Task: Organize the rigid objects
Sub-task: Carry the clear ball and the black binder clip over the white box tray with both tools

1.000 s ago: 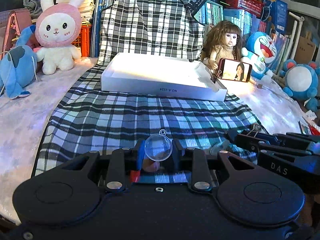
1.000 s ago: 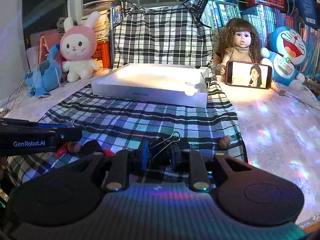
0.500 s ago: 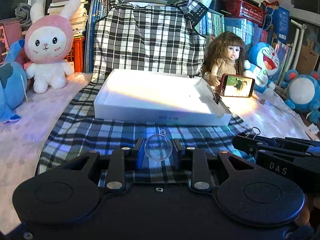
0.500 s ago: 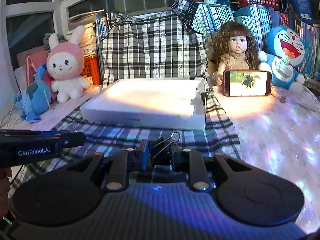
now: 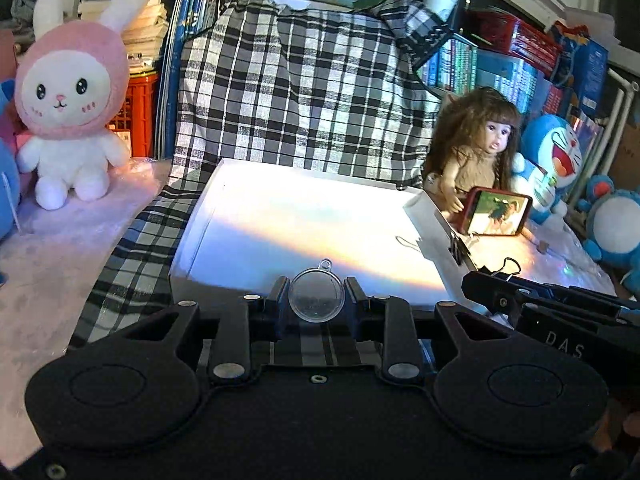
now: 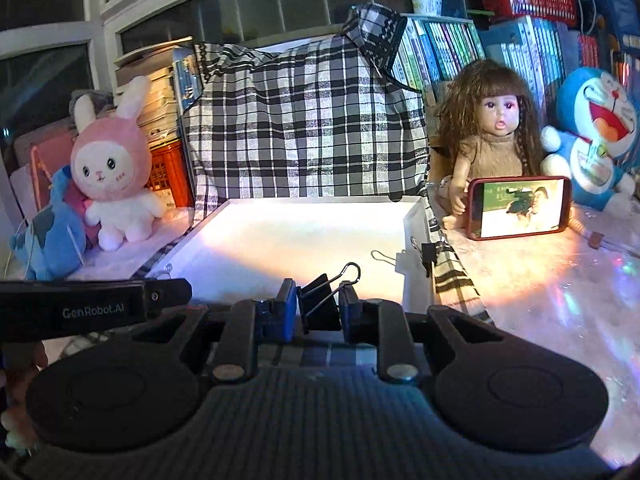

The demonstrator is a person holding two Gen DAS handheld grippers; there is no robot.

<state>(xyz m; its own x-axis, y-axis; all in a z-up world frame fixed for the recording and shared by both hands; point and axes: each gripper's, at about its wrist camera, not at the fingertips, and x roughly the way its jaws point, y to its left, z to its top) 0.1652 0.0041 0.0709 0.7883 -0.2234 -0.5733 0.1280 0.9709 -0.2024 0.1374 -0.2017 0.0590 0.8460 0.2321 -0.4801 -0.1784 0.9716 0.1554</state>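
Note:
My left gripper (image 5: pixel 317 300) is shut on a clear round capsule (image 5: pixel 317 298) with a small loop on top, held just over the near wall of the white tray (image 5: pixel 188 240). My right gripper (image 6: pixel 319 308) is shut on a black binder clip (image 6: pixel 320 304) with wire handles, just short of the white tray (image 6: pixel 414 240). Another black binder clip (image 6: pixel 427 254) is clipped onto the tray's right wall, its wire handle lying inside. In the left wrist view the right gripper (image 5: pixel 496 292) reaches in from the right; in the right wrist view the left gripper (image 6: pixel 160 296) comes in from the left.
The tray rests on a checked cloth (image 5: pixel 120 240). Behind it stand a checked bag (image 6: pixel 304 120), a pink rabbit plush (image 5: pixel 68 100), a doll (image 6: pixel 492 136) with a phone (image 6: pixel 520 208) propped against it, a blue cat plush (image 6: pixel 596 132) and shelves of books (image 6: pixel 520 48).
Both grippers have moved forward and a little up toward the tray, each keeping its grip. The tray now fills more of both views; the loose items on the cloth have dropped out of sight.

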